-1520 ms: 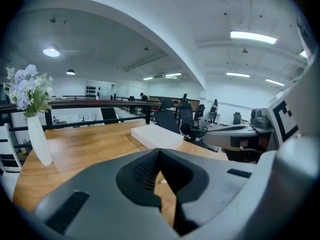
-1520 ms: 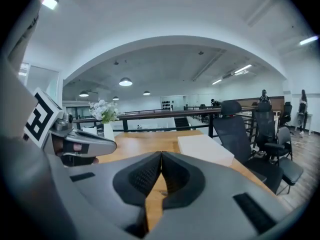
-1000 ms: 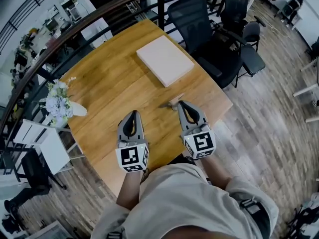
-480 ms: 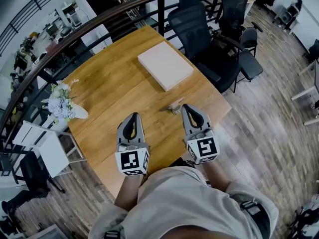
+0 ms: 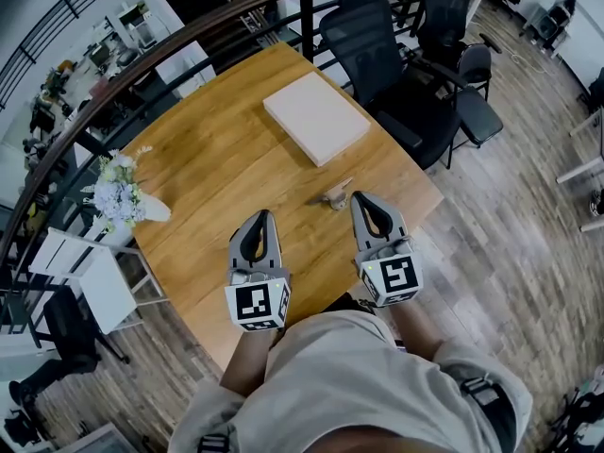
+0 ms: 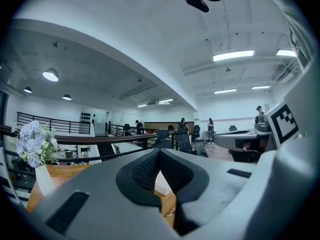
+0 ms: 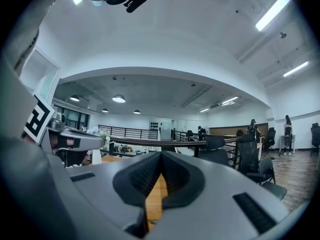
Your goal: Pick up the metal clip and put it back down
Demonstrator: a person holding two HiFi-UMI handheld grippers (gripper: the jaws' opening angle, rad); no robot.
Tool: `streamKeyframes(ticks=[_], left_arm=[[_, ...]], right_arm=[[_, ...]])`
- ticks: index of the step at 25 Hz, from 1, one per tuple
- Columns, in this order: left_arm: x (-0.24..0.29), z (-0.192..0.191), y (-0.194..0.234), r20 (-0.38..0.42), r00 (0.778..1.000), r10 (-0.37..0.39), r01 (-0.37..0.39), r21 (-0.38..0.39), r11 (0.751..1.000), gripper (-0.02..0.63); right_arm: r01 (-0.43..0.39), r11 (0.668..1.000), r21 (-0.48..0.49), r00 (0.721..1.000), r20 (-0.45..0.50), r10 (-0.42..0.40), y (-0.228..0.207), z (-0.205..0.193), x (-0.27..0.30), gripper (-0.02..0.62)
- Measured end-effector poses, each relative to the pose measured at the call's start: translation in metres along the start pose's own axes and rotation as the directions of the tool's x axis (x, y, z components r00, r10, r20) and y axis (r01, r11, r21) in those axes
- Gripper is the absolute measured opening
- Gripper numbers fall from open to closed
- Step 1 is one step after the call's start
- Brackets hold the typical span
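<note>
Head view, centre: where's the clip (image 5: 335, 194)?
— On the desk (image 5: 217, 159), in plain sight just beside the right gripper (image 5: 360, 198) tip.
— Grippers?
— Both closed on nothing, tips together. The left gripper (image 5: 261, 215) is lower centre, well apart from the clip.
— Around it?
— White box (image 5: 316, 117) upper centre, flowers (image 5: 118, 196) at the left edge, chairs (image 5: 377, 55) upper right.

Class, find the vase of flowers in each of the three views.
Head view: vase of flowers at the left edge of the table.
Left gripper view: vase at the far left.
Right gripper view: small, left of the jaws.
Shared landmark: the dark curved railing behind the table.
</note>
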State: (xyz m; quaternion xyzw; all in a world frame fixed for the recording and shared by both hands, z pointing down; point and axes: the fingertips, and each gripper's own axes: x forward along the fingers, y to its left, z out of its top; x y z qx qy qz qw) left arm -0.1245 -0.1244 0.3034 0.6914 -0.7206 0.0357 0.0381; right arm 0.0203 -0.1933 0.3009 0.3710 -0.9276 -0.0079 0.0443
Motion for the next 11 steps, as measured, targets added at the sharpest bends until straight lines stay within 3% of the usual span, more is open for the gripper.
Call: streamKeyframes(ticks=[11], left_arm=[[0.0003,-0.0048,-0.0055,-0.006,1.0,-0.008,0.008,-0.001,1.0,0.023]], right_arm=[[-0.001,1.0,0.0,1.0,-0.015,0.001,-0.0029,-0.0045,-0.0025,0.026]])
